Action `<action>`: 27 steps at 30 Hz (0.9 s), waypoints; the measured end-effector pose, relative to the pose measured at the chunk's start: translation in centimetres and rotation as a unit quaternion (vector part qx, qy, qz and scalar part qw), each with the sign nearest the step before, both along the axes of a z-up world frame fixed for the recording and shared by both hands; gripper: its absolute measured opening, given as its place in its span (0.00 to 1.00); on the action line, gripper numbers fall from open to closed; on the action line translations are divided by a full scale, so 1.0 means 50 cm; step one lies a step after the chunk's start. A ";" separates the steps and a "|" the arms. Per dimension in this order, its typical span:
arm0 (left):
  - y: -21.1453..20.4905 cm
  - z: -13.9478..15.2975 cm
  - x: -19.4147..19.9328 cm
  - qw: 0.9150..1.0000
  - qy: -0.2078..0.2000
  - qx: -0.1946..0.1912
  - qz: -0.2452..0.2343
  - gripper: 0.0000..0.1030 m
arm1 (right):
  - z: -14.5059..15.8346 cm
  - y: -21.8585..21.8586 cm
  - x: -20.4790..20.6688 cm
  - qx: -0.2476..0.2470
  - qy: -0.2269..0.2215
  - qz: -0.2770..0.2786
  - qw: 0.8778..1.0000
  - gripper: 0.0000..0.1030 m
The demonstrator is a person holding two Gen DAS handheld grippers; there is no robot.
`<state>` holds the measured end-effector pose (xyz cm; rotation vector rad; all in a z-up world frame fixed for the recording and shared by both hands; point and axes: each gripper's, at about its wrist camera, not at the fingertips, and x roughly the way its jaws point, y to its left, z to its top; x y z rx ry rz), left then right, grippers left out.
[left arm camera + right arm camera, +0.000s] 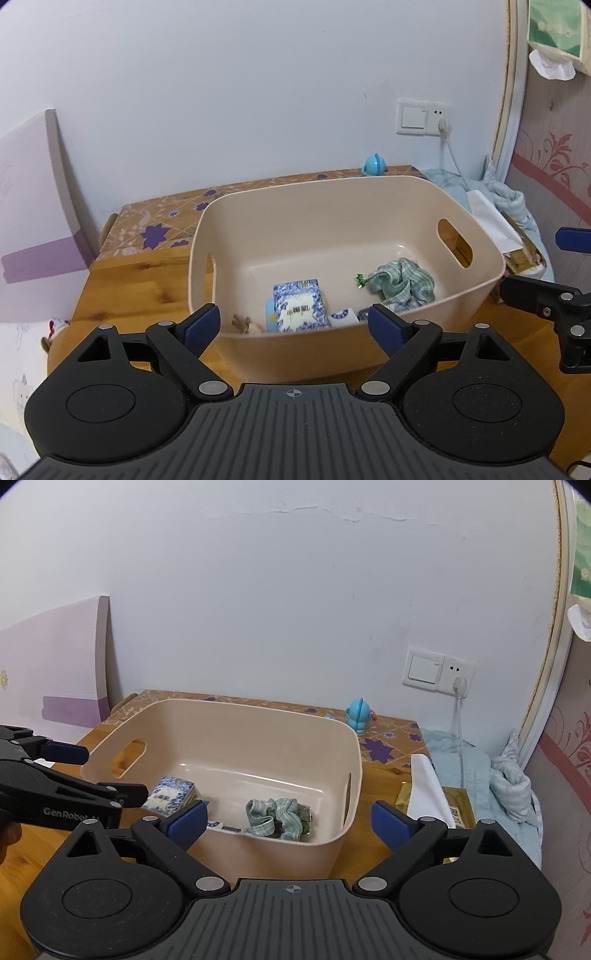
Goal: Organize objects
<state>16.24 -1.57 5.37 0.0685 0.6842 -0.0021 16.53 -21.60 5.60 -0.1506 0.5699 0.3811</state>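
A beige plastic bin (280,218) with handle slots stands on the wooden table (125,291); it also shows in the right wrist view (236,723). Inside lie a blue-and-white patterned packet (300,305), a green checked cloth (404,282), a small green trinket (360,279) and small white packets (343,316). The packet (170,793) and cloth (277,818) show in the right wrist view too. My left gripper (294,326) is open and empty at the bin's near wall. My right gripper (288,821) is open and empty at the bin's near right corner.
A blue toy figure (357,715) stands on a purple-flowered mat (159,229) behind the bin. A white sheet (424,790), gold boxes (458,808) and pale blue bedding (480,771) lie to the right. A lilac board (55,664) leans at the left wall. A wall socket (439,670) holds a cable.
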 end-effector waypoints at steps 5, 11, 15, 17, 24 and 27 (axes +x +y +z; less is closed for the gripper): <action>-0.008 0.008 -0.048 1.000 -0.006 0.011 -0.002 0.86 | 0.005 -0.006 -0.037 -0.001 -0.009 -0.002 1.000 0.98; -0.009 0.017 -0.123 1.000 -0.021 0.009 0.000 0.88 | 0.009 -0.014 -0.075 -0.001 -0.006 -0.009 1.000 1.00; -0.009 0.023 -0.169 0.999 -0.031 0.010 0.001 0.88 | 0.012 -0.026 -0.100 0.005 -0.005 -0.014 1.000 1.00; -0.004 0.025 -0.188 0.999 -0.032 0.005 0.002 0.88 | 0.015 -0.033 -0.112 0.009 -0.003 -0.015 1.000 1.00; 0.012 0.023 -0.249 0.999 -0.036 -0.003 0.020 0.90 | 0.006 -0.041 -0.164 -0.004 -0.004 -0.022 1.000 1.00; 0.006 0.018 -0.278 0.999 -0.041 0.011 0.027 0.90 | 0.003 -0.042 -0.188 -0.005 -0.005 -0.015 1.000 1.00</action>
